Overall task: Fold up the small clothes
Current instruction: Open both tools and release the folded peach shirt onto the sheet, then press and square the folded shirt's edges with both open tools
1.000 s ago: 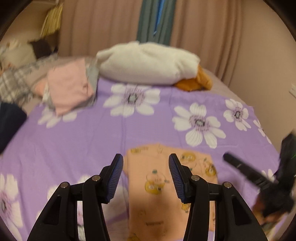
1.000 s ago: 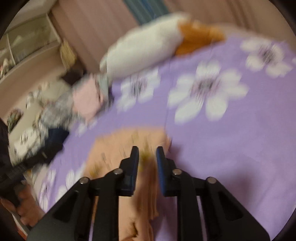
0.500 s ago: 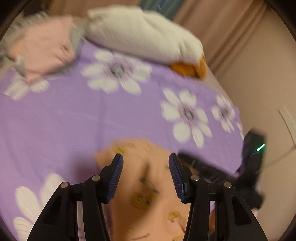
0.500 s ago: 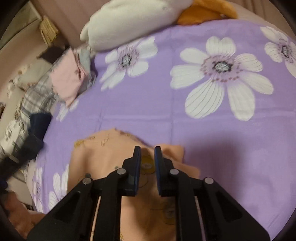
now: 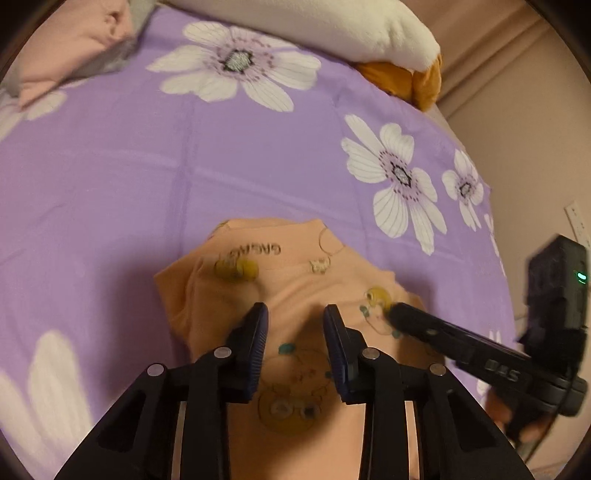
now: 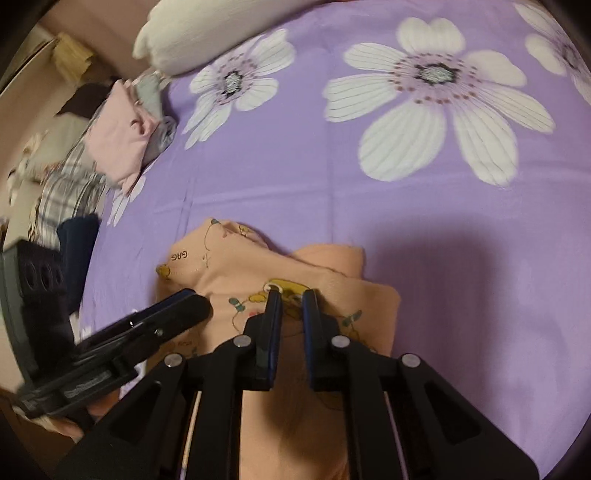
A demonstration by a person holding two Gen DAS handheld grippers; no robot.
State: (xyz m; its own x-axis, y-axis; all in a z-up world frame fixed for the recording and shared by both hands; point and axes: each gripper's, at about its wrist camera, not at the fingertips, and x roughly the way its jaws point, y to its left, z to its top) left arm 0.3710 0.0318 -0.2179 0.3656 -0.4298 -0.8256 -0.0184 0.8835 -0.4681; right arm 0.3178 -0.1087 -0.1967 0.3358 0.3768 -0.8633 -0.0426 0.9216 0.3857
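A small peach garment (image 5: 295,288) with cartoon prints lies rumpled on the purple flowered bedsheet (image 5: 147,177); it also shows in the right wrist view (image 6: 258,273). My left gripper (image 5: 295,314) hovers low over its middle, jaws open with cloth visible between them. My right gripper (image 6: 291,293) is over the garment's right part, jaws nearly closed with a narrow gap, tips at a yellow print; I see no cloth pinched. Each gripper shows in the other's view: the right one (image 5: 424,325), the left one (image 6: 177,306).
A white and orange plush pillow (image 5: 332,29) lies at the bed's far end. A pile of pink and grey clothes (image 6: 122,136) sits at the far left, with plaid fabric (image 6: 62,192) and a dark garment (image 6: 77,236) beside it. A wall (image 5: 535,129) borders the bed's right side.
Both grippers have moved down and forward over the peach garment, which now looks bunched at its far edge. The left jaws have narrowed somewhat; the right jaws stay nearly closed.
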